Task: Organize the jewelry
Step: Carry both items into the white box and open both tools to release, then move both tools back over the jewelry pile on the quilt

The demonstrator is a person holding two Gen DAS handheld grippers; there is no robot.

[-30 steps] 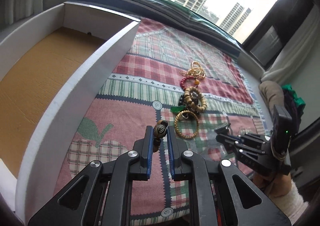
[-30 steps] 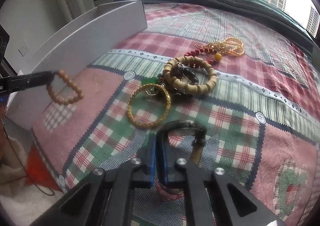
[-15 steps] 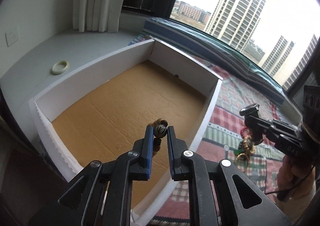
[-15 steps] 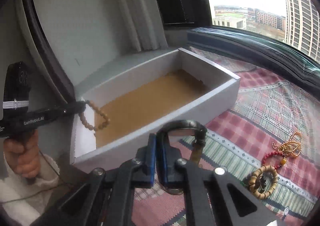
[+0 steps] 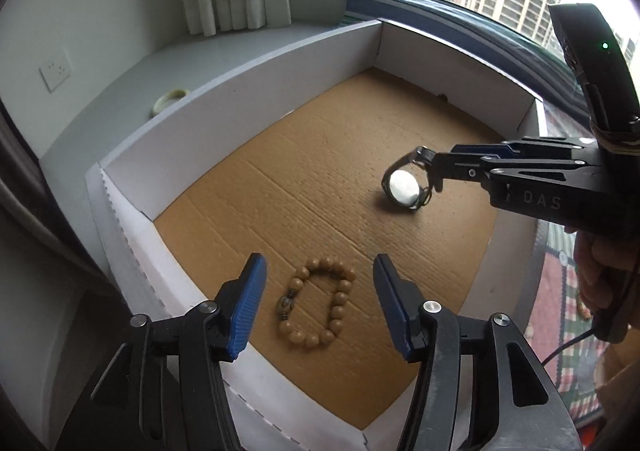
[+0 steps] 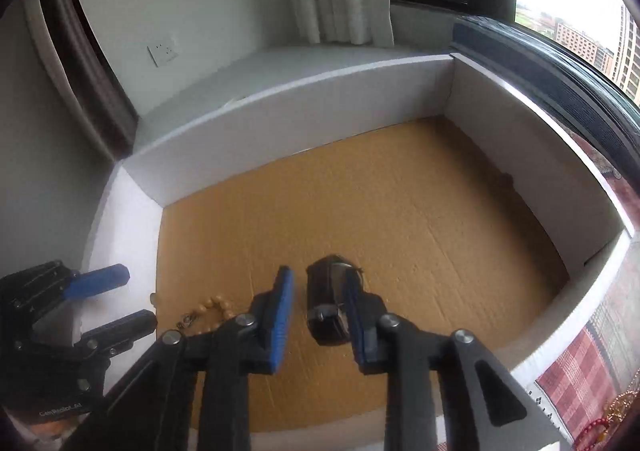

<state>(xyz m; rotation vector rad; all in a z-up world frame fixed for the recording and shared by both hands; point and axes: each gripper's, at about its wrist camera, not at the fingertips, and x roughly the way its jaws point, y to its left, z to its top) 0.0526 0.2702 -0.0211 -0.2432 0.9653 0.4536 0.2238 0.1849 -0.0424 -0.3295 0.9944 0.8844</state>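
A white box with a brown cardboard floor fills both views. A wooden bead bracelet lies on the floor near the box's front wall, below my open, empty left gripper. A black wristwatch rests on the floor further in; it also shows in the right wrist view between my right gripper's fingers. My right gripper is open around the watch, its right finger touching or close beside the strap. The bracelet and left gripper show at lower left there.
A pale ring lies on the grey sill left of the box. A plaid cloth with more jewelry lies right of the box. Curtains and a window stand behind.
Both grippers moved from the cloth over into the box and opened. The bead bracelet left my left gripper and the watch left my right gripper; both now lie on the box floor.
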